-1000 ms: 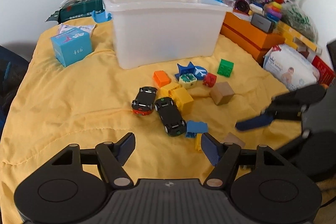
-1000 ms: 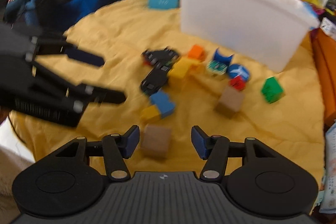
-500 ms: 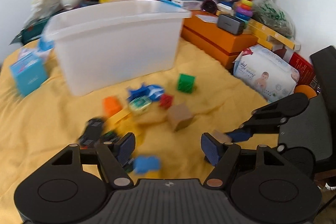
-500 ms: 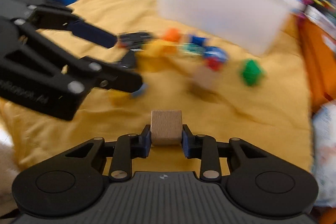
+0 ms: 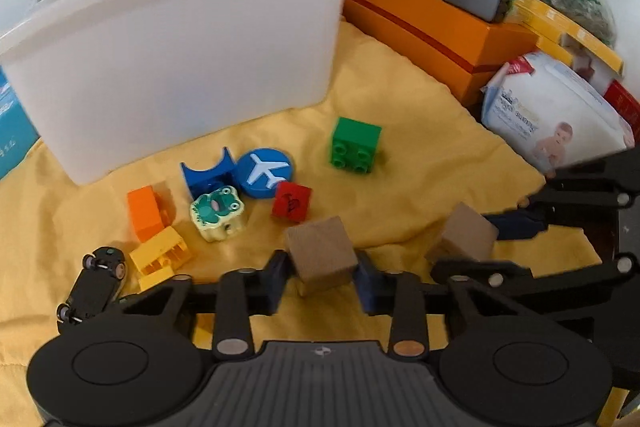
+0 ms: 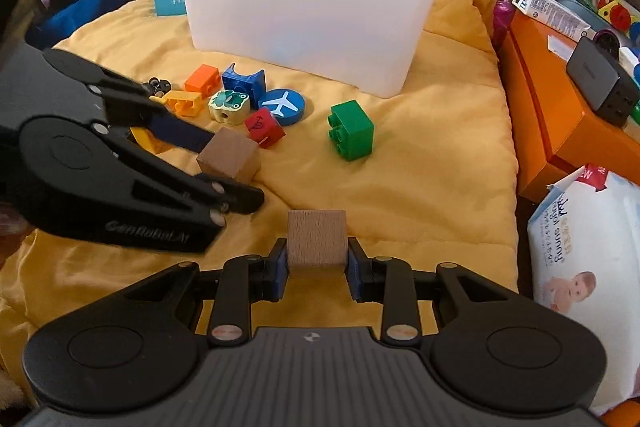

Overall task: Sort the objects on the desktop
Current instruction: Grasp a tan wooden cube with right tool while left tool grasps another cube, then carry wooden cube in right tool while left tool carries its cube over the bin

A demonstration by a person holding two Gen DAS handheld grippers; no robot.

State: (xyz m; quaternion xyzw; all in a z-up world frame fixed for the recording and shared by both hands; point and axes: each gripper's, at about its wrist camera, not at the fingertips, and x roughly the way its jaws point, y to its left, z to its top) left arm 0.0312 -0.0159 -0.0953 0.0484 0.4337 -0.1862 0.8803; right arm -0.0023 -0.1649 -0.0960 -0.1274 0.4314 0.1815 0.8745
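Observation:
My left gripper [image 5: 320,269] is closing, and its blue pads touch both sides of a tilted wooden cube [image 5: 322,253] on the yellow cloth. The right wrist view shows that same left gripper [image 6: 230,171] around the cube [image 6: 229,155]. A second wooden cube [image 6: 317,239] sits squarely in my right gripper [image 6: 317,267], which is shut on it just above the cloth. That right gripper [image 5: 476,247] and its cube [image 5: 466,237] appear at the right of the left wrist view. Behind stands the white bin [image 5: 180,47].
Loose toys lie before the bin: a green brick [image 5: 355,145], red cube [image 5: 291,202], blue airplane disc [image 5: 264,173], frog block [image 5: 216,213], orange brick [image 5: 145,213], yellow brick [image 5: 160,259] and black car [image 5: 94,287]. Orange boxes [image 5: 432,27] and a wipes pack [image 5: 552,115] border the right.
My left gripper swung right, past the cars, and closed around a wooden cube. My right gripper shut on the other wooden cube and carried it forward toward the toys.

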